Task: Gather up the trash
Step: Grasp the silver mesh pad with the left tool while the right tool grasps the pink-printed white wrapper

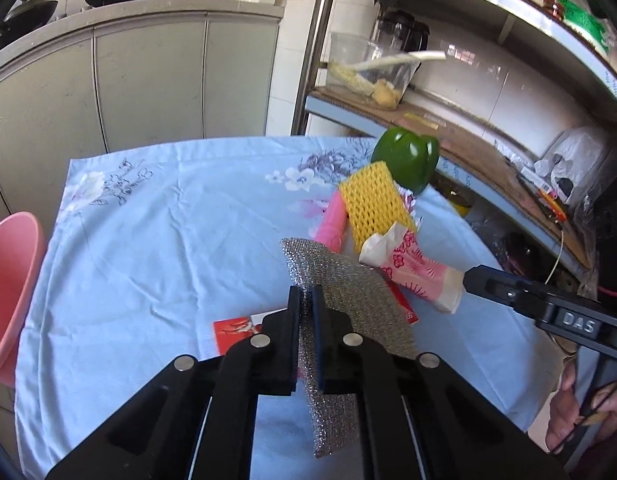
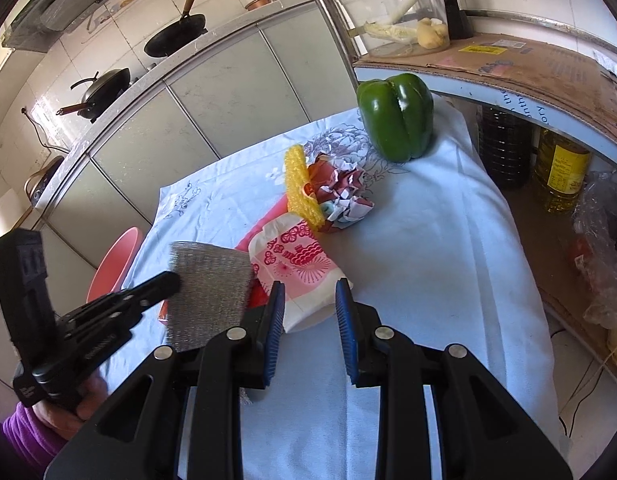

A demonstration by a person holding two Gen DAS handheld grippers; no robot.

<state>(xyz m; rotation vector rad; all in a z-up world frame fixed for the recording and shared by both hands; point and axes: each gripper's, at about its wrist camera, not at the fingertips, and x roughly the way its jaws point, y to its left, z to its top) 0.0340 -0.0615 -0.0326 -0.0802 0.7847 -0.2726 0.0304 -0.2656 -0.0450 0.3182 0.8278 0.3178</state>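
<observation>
One piece so far: my left gripper (image 1: 306, 300) is clamped on the scourer (image 1: 340, 280), lifted off the table (image 1: 148, 220). Left there: tissue pack (image 2: 300, 264), foam net (image 2: 302, 188), crumpled wrappers (image 2: 344, 192). My right gripper (image 2: 310, 300) hangs parted around the pack's end, not pinching.

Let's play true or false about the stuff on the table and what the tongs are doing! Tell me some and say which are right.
1. The left tongs are shut on the silver scouring pad. True.
2. The green bell pepper lies in the pink bowl. False: it stands on the tablecloth.
3. The right tongs are squeezing the tissue pack. False: they are open around its end.
4. The yellow foam net lies near the pepper. True.
</observation>
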